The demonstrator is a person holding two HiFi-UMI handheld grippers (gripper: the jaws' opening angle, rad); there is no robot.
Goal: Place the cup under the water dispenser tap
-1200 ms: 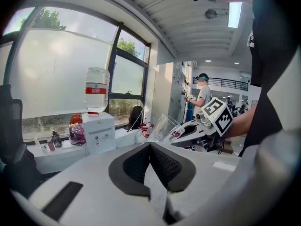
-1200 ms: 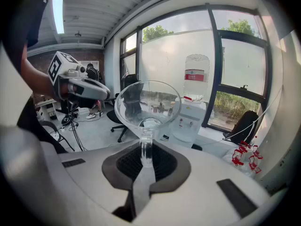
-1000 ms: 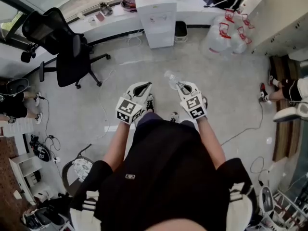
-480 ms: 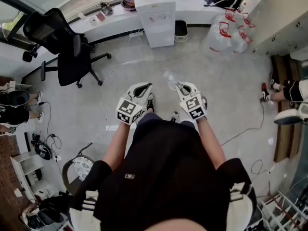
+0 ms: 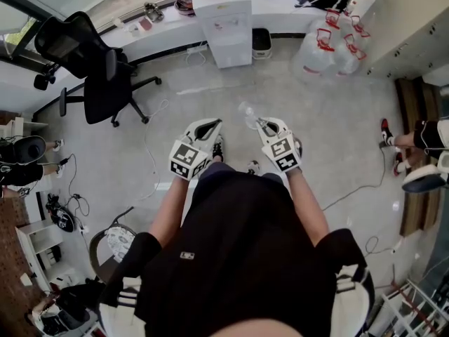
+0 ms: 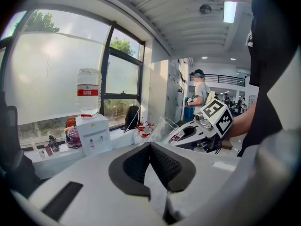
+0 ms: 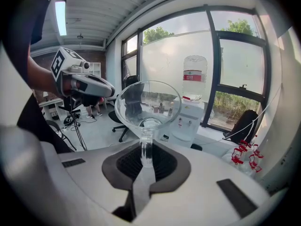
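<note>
A clear plastic cup (image 5: 247, 114) is held out in front of the person, my right gripper (image 5: 261, 123) shut on its wall. In the right gripper view the cup (image 7: 148, 102) stands just past the pads, its mouth facing the camera. My left gripper (image 5: 210, 123) hangs beside it with its jaws shut and nothing between them (image 6: 150, 147). The white water dispenser (image 5: 223, 20) stands against the far wall under the window, well ahead of both grippers. It carries a bottle (image 7: 194, 76) on top and shows in the left gripper view (image 6: 93, 133) and in the right gripper view (image 7: 190, 119).
A black office chair (image 5: 91, 62) stands at the left. Large water jugs with red caps (image 5: 326, 51) sit right of the dispenser, a black bin (image 5: 262, 42) beside it. Cables trail over the floor. Another person's legs (image 5: 414, 135) show at the right edge.
The head view has drifted slightly, so the dispenser sits a little higher in it. Both grippers keep their pose and the cup stays in the right one.
</note>
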